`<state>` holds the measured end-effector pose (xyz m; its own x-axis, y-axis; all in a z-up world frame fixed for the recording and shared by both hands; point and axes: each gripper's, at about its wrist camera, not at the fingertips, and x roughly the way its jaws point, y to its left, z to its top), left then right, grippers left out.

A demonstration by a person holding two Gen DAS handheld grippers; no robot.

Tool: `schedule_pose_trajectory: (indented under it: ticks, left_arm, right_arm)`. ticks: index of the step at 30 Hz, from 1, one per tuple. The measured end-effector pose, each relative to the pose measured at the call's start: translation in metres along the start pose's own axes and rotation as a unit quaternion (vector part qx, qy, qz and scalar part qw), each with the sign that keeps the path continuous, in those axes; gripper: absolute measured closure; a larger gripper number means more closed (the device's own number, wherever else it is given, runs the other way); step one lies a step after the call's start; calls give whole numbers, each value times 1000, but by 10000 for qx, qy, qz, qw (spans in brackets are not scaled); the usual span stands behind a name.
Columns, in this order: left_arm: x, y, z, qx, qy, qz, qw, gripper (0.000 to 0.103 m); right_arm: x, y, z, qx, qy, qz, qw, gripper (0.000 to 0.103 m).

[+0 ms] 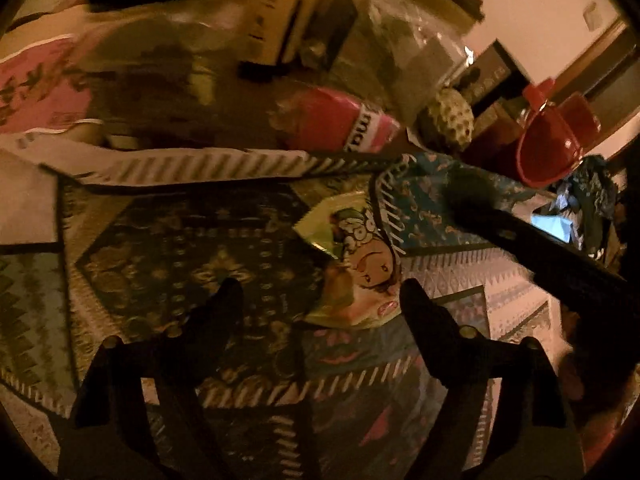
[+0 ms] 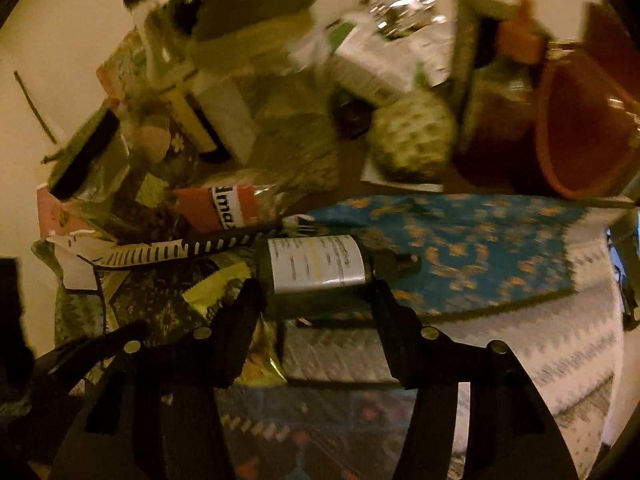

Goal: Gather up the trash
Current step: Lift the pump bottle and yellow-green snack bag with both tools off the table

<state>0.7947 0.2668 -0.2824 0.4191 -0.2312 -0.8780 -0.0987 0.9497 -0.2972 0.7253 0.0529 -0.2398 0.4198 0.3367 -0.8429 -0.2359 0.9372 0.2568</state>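
Right claw down low, closed on a dark bottle with a white label, long side lying across between the two fingers, cap pointing right. Left claw wide, holding nothing, a shiny snack wrapper just ahead between the fingers, nearer the right finger, flat on the patterned cloth. Right beside it, the other claw's arm, maybe in the way. Farther back, a red packet, a bumpy green fruit, a red cup and lots of clutter
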Motion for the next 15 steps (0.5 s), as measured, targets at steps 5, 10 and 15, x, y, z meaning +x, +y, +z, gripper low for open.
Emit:
schedule_pose_trajectory:
  ticks: [5,10,15]
  left_arm:
    - [26,-14,4,170,138,229,9995,55]
    - [37,-20,5,35,171,187,9997,89]
    - [36,-33,-3,170,49,405,9990,94]
  right_arm:
    - [-32,-24,-9,189,-153,-90,9997,52]
    - [-52,-42,-18,333,-186,-93,9992,52]
    - [-62,-51,-27,415,-253,-93,9988,53]
